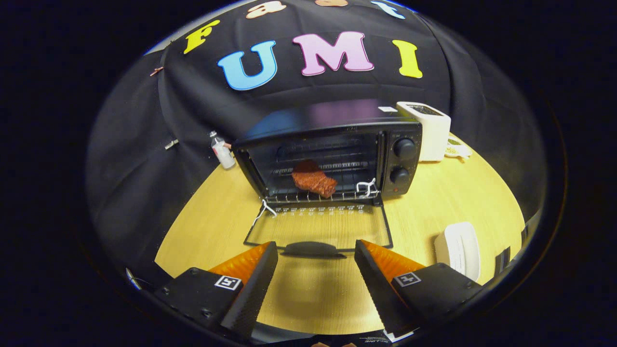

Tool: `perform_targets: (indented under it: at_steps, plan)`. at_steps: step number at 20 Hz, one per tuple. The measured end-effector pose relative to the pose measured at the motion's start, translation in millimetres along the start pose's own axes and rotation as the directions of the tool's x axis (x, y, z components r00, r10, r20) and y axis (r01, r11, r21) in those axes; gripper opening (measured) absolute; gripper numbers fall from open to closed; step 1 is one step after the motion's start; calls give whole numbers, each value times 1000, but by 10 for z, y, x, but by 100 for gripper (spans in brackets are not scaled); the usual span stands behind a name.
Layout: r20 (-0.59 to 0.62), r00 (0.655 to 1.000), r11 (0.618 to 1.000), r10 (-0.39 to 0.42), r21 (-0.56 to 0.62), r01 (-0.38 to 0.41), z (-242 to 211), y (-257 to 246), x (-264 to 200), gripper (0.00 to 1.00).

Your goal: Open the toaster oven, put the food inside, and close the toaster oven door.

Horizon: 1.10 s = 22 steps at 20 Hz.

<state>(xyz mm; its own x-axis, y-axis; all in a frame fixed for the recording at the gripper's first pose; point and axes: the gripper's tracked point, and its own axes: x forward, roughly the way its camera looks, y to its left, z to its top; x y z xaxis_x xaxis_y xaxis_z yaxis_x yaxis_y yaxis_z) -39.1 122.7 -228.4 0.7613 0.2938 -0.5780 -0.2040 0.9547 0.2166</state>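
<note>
From my seat at the gripper view, I see the gripper (315, 250) with its fingers (258, 279) spread wide apart and holding nothing, only bare bench (458, 193) showing in the gap between them. Just ahead of the fingertips lies the dark handle (312, 249) of the toaster oven door (318, 226), which is folded fully down and lies flat over the bench, its glass pane facing up; the handle sits between the two fingertips in line, but I see neither finger touching it. Beyond the door stands the black toaster oven (332, 149) with its cavity open, and on the wire rack (318, 195) inside, a little left of the cavity's middle and close to the front edge, rests the food, a reddish-brown slab of meat (313, 180). It is well beyond the fingers. Two round knobs (404, 161) sit one above the other on the oven's right-hand panel. To the left of the oven, near the wall, stands a small bottle (221, 150). Behind the oven's right corner stands a white toaster (431, 130). Off to the right of the fingers, near the bench edge, lies a white dish-like object (458, 248) that I cannot identify more closely.
</note>
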Motion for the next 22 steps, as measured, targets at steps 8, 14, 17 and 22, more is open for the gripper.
perform_targets:
  at_steps: [8,14,17,22]
  plan:
    - [-168,985,999,-47,-7,47,-613,80,255,99]
    - [-192,974,993,-121,-17,120,-722,16,521,99]
    - [-208,966,988,-152,-1,155,-765,14,660,99]
    - [-207,961,982,-183,-1,187,-736,29,815,99]
